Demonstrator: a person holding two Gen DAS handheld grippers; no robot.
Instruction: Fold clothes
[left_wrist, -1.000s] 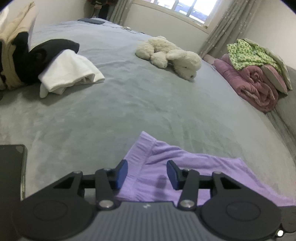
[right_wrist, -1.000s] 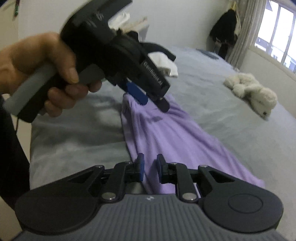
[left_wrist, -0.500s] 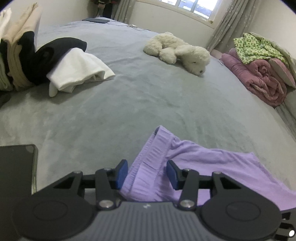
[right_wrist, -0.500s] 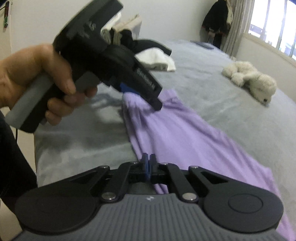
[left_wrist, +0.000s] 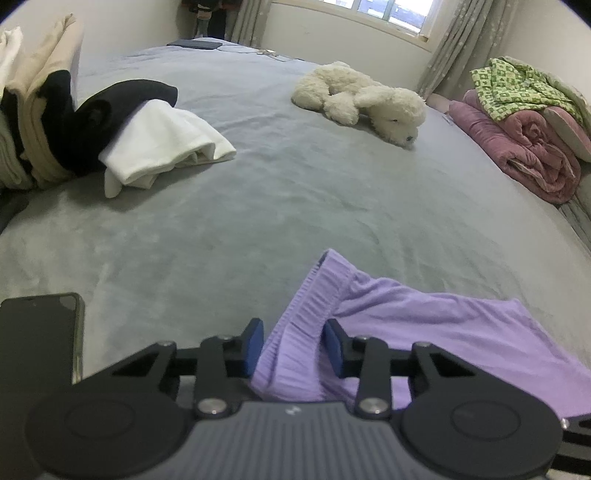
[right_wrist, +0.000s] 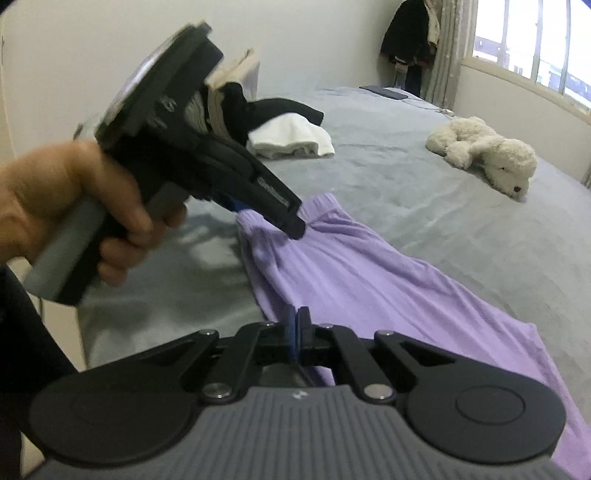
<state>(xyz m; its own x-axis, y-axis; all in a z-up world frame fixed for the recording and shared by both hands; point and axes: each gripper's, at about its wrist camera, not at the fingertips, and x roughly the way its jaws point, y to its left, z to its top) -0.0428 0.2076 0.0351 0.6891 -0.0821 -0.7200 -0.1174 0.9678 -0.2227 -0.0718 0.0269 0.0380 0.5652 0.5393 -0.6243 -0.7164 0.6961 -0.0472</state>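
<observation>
A grey bed (left_wrist: 295, 206) is filling the bedroom. On it the left hand-held gripper (left_wrist: 293, 345) is closing its jaws around the waistband of the purple garment (left_wrist: 424, 332), pads not yet pressing. The right hand-held gripper (right_wrist: 295, 326) is clenched on the same garment's near edge. From the waistband, the long axis is running away toward the plush dog (right_wrist: 487, 155).

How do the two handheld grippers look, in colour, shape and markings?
Both are alike. The left gripper and the right gripper have black linkage arms with silver pivot screws, blue pads on the jaws, two round black discs and a grey ribbed body with a small white logo. From the right wrist view, the left one has a grey pistol handle and white lettering, too blurred to read.
</observation>
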